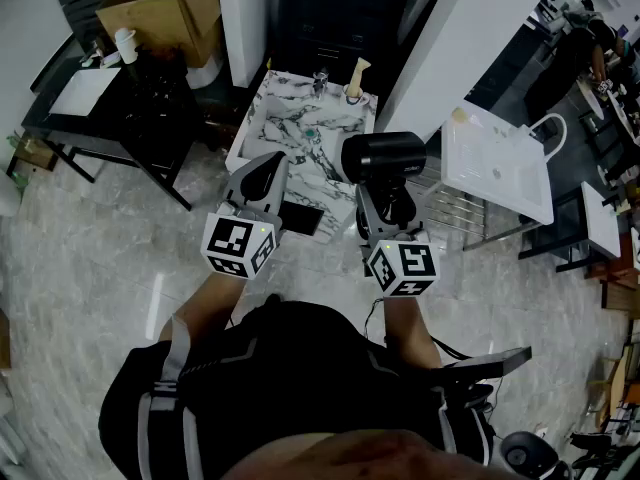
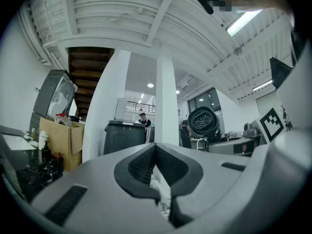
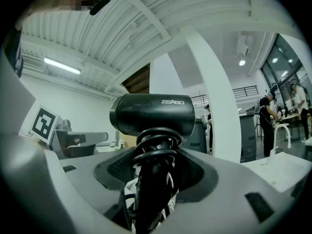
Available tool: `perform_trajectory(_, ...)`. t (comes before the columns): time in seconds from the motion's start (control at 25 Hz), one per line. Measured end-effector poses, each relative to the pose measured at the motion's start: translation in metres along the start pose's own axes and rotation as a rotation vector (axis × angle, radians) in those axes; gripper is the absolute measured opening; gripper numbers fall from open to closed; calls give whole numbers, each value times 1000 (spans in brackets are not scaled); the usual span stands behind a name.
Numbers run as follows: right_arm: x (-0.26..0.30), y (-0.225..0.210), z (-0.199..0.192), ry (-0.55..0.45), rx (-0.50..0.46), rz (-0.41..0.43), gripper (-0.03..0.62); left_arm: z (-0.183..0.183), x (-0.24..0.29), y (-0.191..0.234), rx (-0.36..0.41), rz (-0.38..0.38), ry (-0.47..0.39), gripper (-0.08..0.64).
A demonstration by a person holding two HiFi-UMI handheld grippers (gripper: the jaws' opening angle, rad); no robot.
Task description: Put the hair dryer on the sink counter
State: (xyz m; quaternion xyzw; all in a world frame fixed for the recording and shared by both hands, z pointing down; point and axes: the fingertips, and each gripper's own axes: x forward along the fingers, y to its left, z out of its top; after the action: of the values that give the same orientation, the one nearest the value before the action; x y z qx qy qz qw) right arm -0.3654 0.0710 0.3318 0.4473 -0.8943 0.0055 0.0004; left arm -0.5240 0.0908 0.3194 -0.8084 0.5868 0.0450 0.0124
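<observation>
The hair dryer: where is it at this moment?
The hair dryer is right of centre in the head view, held in the right gripper, beside the marble sink counter.

Black hair dryer (image 3: 152, 115); cord-wrapped handle between right gripper (image 3: 155, 178) jaws

The marble-patterned sink counter (image 1: 290, 138) carries 2 small things at its far edge: a clear glass-like item (image 1: 320, 81) and a tan bottle (image 1: 356, 76). Left of it, a black table (image 1: 150, 108) bears a white sheet (image 1: 85, 90) and a white bottle (image 1: 125, 44). Both stand on pale floor (image 1: 100, 258).
</observation>
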Motion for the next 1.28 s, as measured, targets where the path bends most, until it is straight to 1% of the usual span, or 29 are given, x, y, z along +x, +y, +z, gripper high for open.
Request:
perform_trajectory(0.12,2,6,2,-14,26,-3,261,1,-1,8,3,4,4,5)
perform_trajectory(0.44,7,13,7,-18,7,-9,261,1,1,18,-10,-1,2,5)
perform_trajectory(0.64,7,13,9,-22,6,-21,261,1,3,15,-10,-28,1,5)
perform_trajectory(0.8,6,19,14,-44,1,-26,261,1,1,16,-16,-47,0,5)
perform_trajectory(1.04,11,32,24,-66,4,-41,261,0,2,19,-25,-107,-3,5)
perform_trajectory(1.16,6,35,24,-55,3,-86,261,-5,6,18,-29,-160,4,5)
perform_trajectory(1.28,3,36,21,-39,-17,-126,261,-9,12,21,-41,-193,5,5)
